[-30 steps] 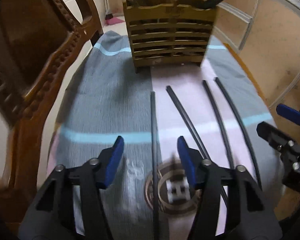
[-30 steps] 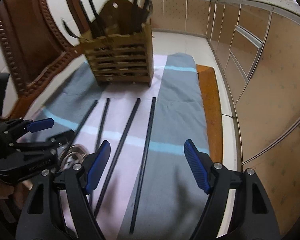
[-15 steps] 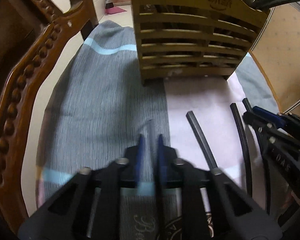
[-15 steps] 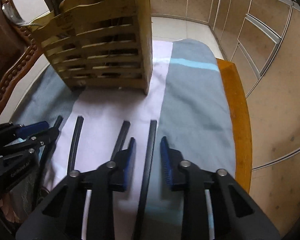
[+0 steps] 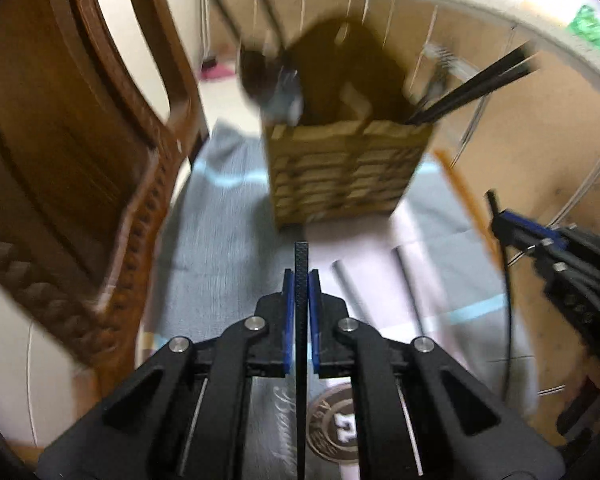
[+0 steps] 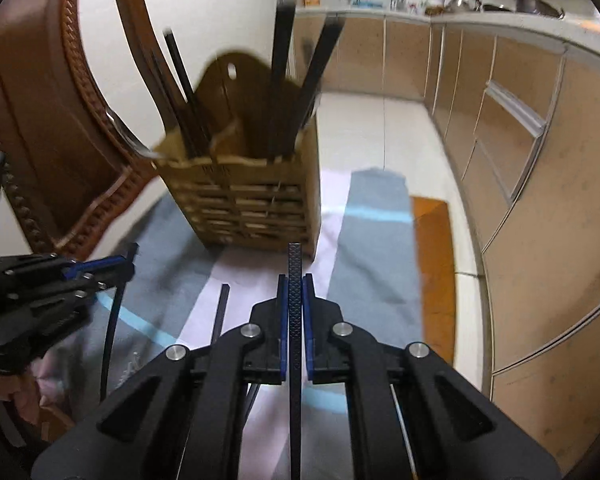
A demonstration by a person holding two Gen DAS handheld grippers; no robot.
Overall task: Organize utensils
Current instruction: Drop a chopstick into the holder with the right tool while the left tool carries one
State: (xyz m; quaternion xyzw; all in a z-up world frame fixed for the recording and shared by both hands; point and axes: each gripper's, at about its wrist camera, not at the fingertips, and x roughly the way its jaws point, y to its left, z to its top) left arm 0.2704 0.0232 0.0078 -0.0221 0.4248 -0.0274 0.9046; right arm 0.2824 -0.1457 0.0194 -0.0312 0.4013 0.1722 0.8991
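Observation:
My left gripper (image 5: 301, 280) is shut on a black chopstick (image 5: 301, 258) and holds it above the cloth, tip toward the wooden utensil holder (image 5: 340, 176). My right gripper (image 6: 295, 285) is shut on another black chopstick (image 6: 295, 260), lifted in front of the holder (image 6: 252, 200). The holder stands upright with several black chopsticks and utensils in it. Two chopsticks (image 5: 410, 280) lie on the pink part of the cloth; one of them shows in the right wrist view (image 6: 220, 312). The right gripper appears at the right edge of the left wrist view (image 5: 504, 220), the left gripper at the left of the right wrist view (image 6: 128, 264).
A carved wooden chair (image 5: 80, 160) stands close on the left. A grey, pink and blue cloth (image 5: 220, 240) covers the orange-edged table (image 6: 432, 264). Kitchen cabinets (image 6: 540, 160) run along the right and back.
Both grippers went from open to shut on a chopstick each, then lifted them off the cloth and drew back from the holder. Two chopsticks stay on the cloth.

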